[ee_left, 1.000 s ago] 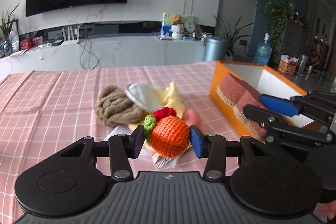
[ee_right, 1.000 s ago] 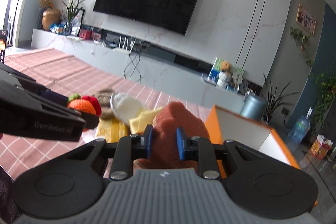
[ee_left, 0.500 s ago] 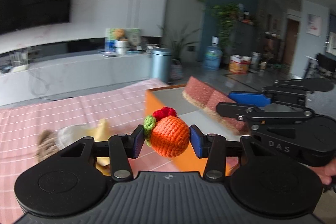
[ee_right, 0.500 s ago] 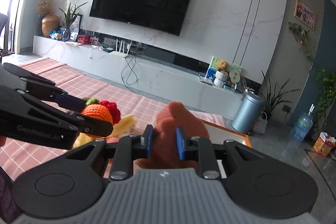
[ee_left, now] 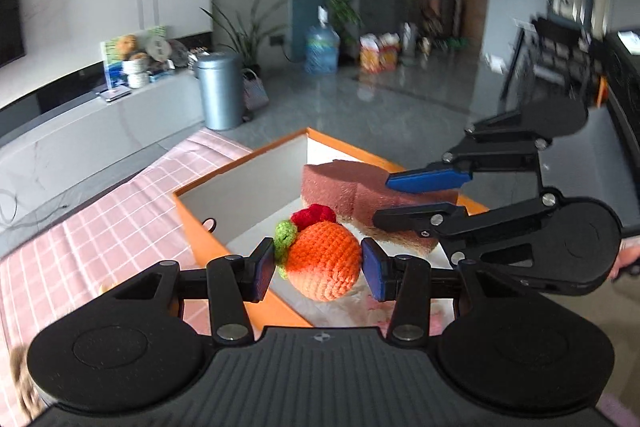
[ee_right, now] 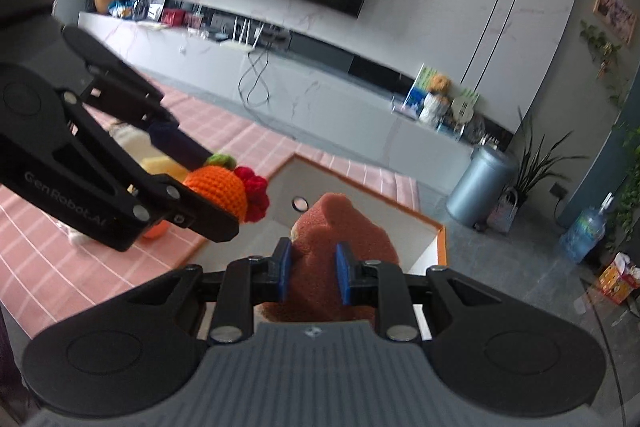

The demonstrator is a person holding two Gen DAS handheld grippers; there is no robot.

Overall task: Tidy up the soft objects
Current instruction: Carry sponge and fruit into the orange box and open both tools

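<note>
My left gripper (ee_left: 318, 269) is shut on an orange crocheted fruit (ee_left: 324, 259) with a green and red top, held over the open orange box (ee_left: 200, 223). The fruit also shows in the right wrist view (ee_right: 218, 189). My right gripper (ee_right: 314, 273) is shut on a reddish-brown sponge (ee_right: 340, 239) and holds it inside the box (ee_right: 440, 239). In the left wrist view the sponge (ee_left: 344, 187) sits in the box with the right gripper (ee_left: 420, 197) clamped on it.
The pink checked tablecloth (ee_left: 100, 227) covers the table left of the box. Yellow and white soft items (ee_right: 160, 163) lie on the cloth behind the left gripper. A grey bin (ee_right: 480, 187) stands on the floor beyond the table.
Both grippers moved right from the pile of soft items to over the orange box. The sponge went down into the box and the fruit came above its near wall.
</note>
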